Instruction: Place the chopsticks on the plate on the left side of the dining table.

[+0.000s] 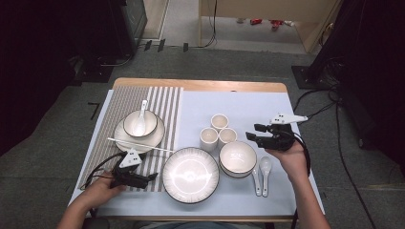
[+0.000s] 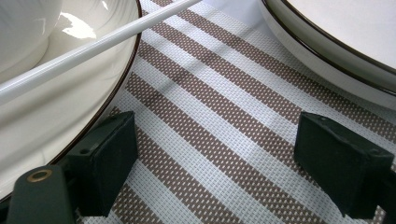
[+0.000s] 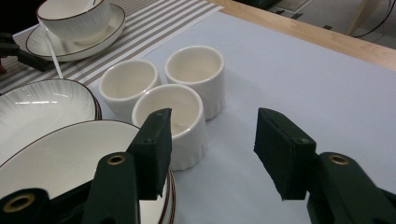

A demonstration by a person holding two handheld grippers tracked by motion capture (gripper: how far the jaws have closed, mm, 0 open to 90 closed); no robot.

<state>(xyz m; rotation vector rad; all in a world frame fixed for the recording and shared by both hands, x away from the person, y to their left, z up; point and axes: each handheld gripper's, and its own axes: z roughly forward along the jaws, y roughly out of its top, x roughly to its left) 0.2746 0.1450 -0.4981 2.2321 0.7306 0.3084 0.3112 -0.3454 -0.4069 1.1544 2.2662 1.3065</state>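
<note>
Three white cups [image 1: 218, 131] stand close together on the pale cloth, seen near at hand in the right gripper view [image 3: 180, 119]. My right gripper [image 1: 255, 132] hovers just right of them and above the bowl [image 1: 237, 157], jaws open and empty [image 3: 212, 149]; the nearest cup sits just beyond its left jaw. My left gripper [image 1: 150, 177] rests low on the striped placemat [image 1: 157, 102], open [image 2: 215, 154], with only mat weave between its jaws. A thin white stick [image 1: 138, 144] lies across the small plate [image 1: 157, 133], which holds a bowl with a spoon [image 1: 141, 121].
A large ribbed plate [image 1: 191, 174] sits at the front centre, its rim showing in the left gripper view [image 2: 336, 42]. Two white spoons [image 1: 261, 172] lie right of the bowl. The table's wooden far edge [image 1: 200, 85] runs behind, with cables on the floor to the right.
</note>
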